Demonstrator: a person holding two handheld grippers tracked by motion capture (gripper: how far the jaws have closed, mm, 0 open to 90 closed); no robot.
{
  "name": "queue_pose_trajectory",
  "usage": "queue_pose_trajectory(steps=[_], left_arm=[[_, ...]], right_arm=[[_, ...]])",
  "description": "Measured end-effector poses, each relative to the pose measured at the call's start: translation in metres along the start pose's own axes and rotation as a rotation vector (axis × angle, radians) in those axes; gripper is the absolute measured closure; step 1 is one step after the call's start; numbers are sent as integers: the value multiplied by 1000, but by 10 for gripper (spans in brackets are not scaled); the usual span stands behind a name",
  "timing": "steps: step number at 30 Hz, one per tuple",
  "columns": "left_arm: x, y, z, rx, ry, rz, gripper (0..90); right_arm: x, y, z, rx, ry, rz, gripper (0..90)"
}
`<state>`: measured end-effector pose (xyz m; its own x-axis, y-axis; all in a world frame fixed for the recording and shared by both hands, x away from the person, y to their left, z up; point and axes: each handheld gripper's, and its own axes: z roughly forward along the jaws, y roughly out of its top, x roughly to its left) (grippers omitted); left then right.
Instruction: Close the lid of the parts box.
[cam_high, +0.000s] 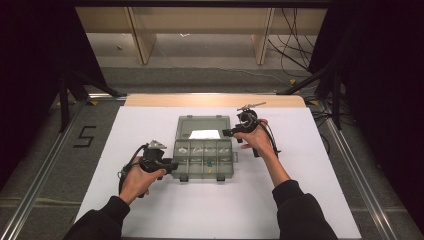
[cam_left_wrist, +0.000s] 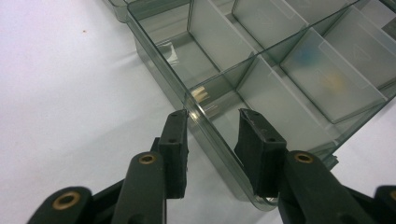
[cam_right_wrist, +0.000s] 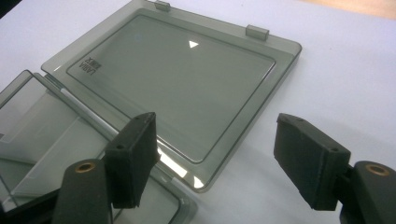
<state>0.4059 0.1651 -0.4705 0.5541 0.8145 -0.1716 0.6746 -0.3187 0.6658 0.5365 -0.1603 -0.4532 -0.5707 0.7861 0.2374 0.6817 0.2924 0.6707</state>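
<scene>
The compartment box (cam_high: 204, 159) lies open at the centre of the high view, on the white table cover (cam_high: 150, 210). Its lid (cam_high: 204, 126) lies flat behind the tray, toward the upper part of the frame. Small coloured parts (cam_high: 209, 163) sit in the divided compartments.

The left gripper (cam_high: 170, 165) is at the tray's left edge. In the left gripper view its jaws straddle the tray's corner wall (cam_left_wrist: 210, 135): one pad lies against the outside, the other stands inside, apart from the wall. No pinch is visible.

The right gripper (cam_high: 229, 132) hovers at the right edge of the lid (cam_right_wrist: 177, 88). Its jaws are spread wide, with nothing between them.
</scene>
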Motion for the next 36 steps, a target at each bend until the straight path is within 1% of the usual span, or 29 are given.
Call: queue_pose_trajectory(steps=[1,2,3,8,9,10,11,12,13,15,17,18,19,20,21,23,24,25,26,27,28,29,30,31,32,33,34,35,36], left_arm=[[0,0,0,0,0,0,635],[0,0,0,0,0,0,635],[0,0,0,0,0,0,635],[0,0,0,-4,-3,-5,635],[0,0,0,-4,-3,-6,636],[0,0,0,-4,-4,-6,636],[0,0,0,-4,-4,-5,636],[0,0,0,-4,-4,-5,636],[0,0,0,-4,-3,-5,636],[0,0,0,-5,-3,-4,636],[0,0,0,-5,-3,-4,636],[0,0,0,-5,-4,-4,636],[0,0,0,-5,-4,-4,636],[0,0,0,-5,-4,-3,636],[0,0,0,-5,-4,-3,635],[0,0,0,-5,-4,-3,635],[0,0,0,-6,-4,-3,635],[0,0,0,-5,-4,-1,635],[0,0,0,-5,-4,0,634],[0,0,0,-5,-4,0,634],[0,0,0,-5,-3,1,634],[0,0,0,-5,-3,2,634],[0,0,0,-5,-4,2,633],[0,0,0,-5,-3,3,633],[1,0,0,-2,-7,6,632],[1,0,0,-1,-6,7,633],[1,0,0,0,-8,9,632],[1,0,0,0,-8,9,632],[1,0,0,0,-8,9,632]], right_arm=[[-1,-1,3,-17,-1,1,312],[-2,-1,4,-2,2,9,312],[-3,-1,4,16,-1,4,312],[-4,-1,11,3,-3,26,312],[-4,0,11,11,1,27,312],[-4,2,10,44,-1,36,312],[-4,2,11,38,0,44,312],[-5,2,12,36,-9,36,312],[-5,3,13,34,0,47,312],[-5,3,15,46,-4,58,312],[-5,2,17,41,3,62,308],[-5,2,18,54,-1,69,309],[-6,2,20,42,3,69,310],[-6,2,20,55,-6,79,310],[-4,1,22,40,-1,111,314],[-7,0,25,18,2,91,325],[-7,1,24,52,12,95,328],[-7,1,25,47,1,92,330],[-7,0,27,26,-4,96,339],[-5,1,25,64,11,124,341],[-6,1,26,57,11,109,344],[-5,1,27,56,11,125,348],[-5,0,28,45,12,124,351],[-6,0,28,59,6,106,353],[-4,0,29,70,-9,139,356],[-4,-1,31,47,6,137,357],[-6,-1,32,38,-4,114,358],[-5,-1,32,51,0,139,360],[-5,-1,33,56,6,149,363]])
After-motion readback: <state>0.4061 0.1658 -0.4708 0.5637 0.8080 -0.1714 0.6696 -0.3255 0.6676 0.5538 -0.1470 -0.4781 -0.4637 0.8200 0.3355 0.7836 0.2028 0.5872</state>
